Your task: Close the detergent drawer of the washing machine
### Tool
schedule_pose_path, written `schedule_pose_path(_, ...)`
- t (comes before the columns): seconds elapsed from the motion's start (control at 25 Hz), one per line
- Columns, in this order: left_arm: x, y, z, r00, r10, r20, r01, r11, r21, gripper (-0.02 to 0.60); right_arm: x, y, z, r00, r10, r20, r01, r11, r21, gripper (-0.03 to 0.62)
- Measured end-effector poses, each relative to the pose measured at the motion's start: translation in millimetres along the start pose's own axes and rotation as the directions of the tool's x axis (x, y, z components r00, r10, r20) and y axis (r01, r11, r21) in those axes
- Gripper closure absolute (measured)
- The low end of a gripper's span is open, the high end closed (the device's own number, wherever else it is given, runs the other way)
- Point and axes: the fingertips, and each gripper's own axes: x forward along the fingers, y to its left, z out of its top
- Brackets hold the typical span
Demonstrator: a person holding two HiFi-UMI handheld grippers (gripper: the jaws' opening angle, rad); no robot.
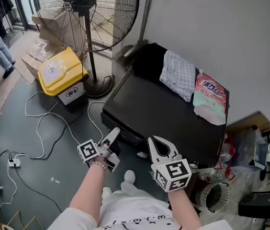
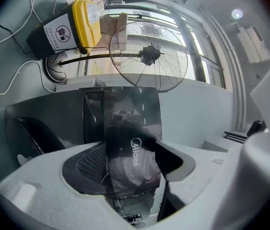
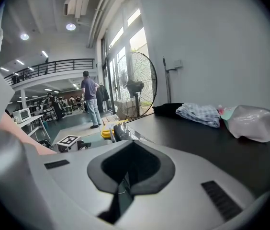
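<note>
Your left gripper (image 2: 131,164) pinched the front of the detergent drawer (image 2: 131,123), a pad on each long edge. The panel filled the gap between the jaws. I'd have pushed straight ahead of the jaws, square to the washing machine (image 1: 168,121), so the drawer couldn't cock in its slot. Your right gripper (image 3: 124,176) hung to the right, jaws pressed together on nothing. Open floor (image 1: 53,162) lay behind both grippers.

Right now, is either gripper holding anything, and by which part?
The left gripper grips the detergent drawer by its glossy front panel; the right gripper is shut, empty.
</note>
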Motion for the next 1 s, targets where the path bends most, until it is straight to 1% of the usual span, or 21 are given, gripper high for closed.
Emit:
schedule_pose_path(0.44, 4.4, 1.3, 1.1, 1.0, -0.01, 0.0, 0.01, 1.0, 0.015, 0.27, 4.8, -2.6, 0.2, 1.0, 0.008, 0.0, -0.008, 1.0, -0.01, 0.605)
schedule_pose_path(0.72, 8.2, 0.2, 2.8, 0.999, -0.03, 0.021, 0.029, 0.999, 0.015, 0.267, 7.9, -2.8, 1.6, 1.0, 0.009, -0.003, -0.009, 1.0, -0.015, 0.605)
schedule_pose_path(0.88, 17.7, 3.0, 4.8, 1.0, -0.001, 0.028, 0.001, 1.0, -0.005, 0.267, 8.2, 0.1, 2.9, 1.0, 0.012, -0.003, -0.012, 1.0, -0.024, 0.605)
schedule_pose_path(1.0, 18.3, 5.7, 4.7, 0.999, 0.003, 0.033, -0.003, 1.0, -0.008, 0.265, 6.0, 1.0, 4.7, 1.0, 0.009, 0.0, -0.009, 1.0, -0.03, 0.605)
